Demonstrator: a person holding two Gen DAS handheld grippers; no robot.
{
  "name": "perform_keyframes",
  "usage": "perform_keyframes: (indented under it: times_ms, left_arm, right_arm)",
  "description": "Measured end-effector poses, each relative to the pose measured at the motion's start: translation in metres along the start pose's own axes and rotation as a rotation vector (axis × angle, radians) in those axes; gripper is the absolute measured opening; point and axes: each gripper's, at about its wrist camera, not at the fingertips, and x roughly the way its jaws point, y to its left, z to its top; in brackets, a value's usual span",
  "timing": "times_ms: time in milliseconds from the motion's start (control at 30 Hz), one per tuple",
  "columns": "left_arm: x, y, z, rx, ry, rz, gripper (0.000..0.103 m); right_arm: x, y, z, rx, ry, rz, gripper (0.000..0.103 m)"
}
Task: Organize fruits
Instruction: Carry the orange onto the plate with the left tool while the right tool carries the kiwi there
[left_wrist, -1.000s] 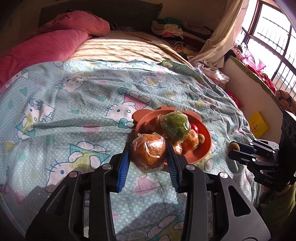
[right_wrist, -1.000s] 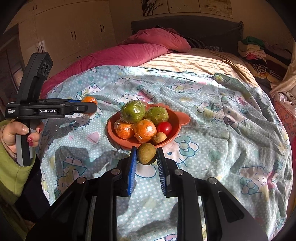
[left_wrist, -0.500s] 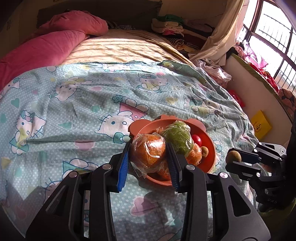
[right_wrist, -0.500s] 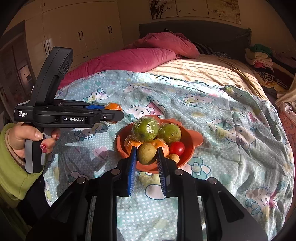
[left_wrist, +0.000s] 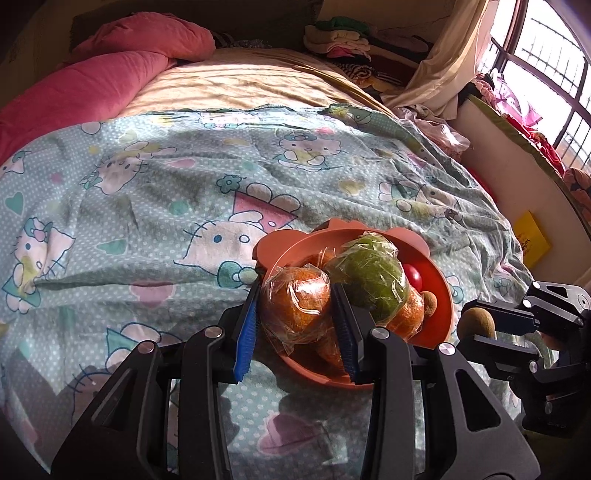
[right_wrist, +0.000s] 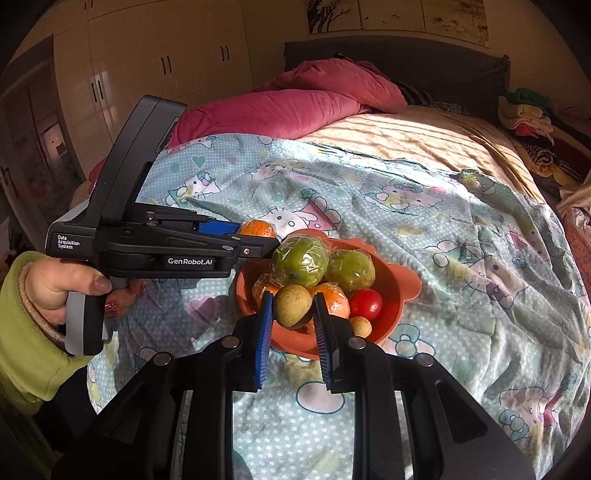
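Observation:
An orange bear-eared bowl (left_wrist: 441, 280) (right_wrist: 400, 291) sits on the cartoon-cat bedsheet, holding wrapped green fruits (right_wrist: 300, 261), wrapped oranges (right_wrist: 334, 300), a red tomato (right_wrist: 366, 303) and a small brown fruit (right_wrist: 360, 326). My left gripper (left_wrist: 295, 308) is shut on a plastic-wrapped orange (left_wrist: 295, 304), held over the bowl's near left rim. My right gripper (right_wrist: 293, 310) is shut on a brown kiwi (right_wrist: 292, 305) above the bowl's near edge. In the left wrist view that kiwi (left_wrist: 475, 323) shows at the right, in the right gripper's tips. The left gripper (right_wrist: 258, 236) crosses the right wrist view, held by a hand (right_wrist: 62, 284).
A pink quilt (right_wrist: 295, 103) is bunched at the head of the bed. Folded clothes (left_wrist: 343, 37) lie at the far corner. A window and sill (left_wrist: 535, 122) run along the right of the bed. White wardrobes (right_wrist: 147, 74) stand at the left.
Both grippers have moved forward with their fruits, from short of the bowl to over its near rim. Neither grip has changed.

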Motion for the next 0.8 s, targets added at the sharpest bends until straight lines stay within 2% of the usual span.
perform_keyframes:
  times_ms: [533,800]
  left_arm:
    - [0.012,-0.001,-0.005,0.007,0.017,0.017,0.029]
    - [0.012,-0.001,-0.005,0.009,0.014,0.021,0.030]
  right_arm:
    - [0.016,0.004,-0.007,-0.005,0.035,-0.004,0.021]
    - [0.029,0.011,-0.011,-0.045,0.056,-0.058,0.021]
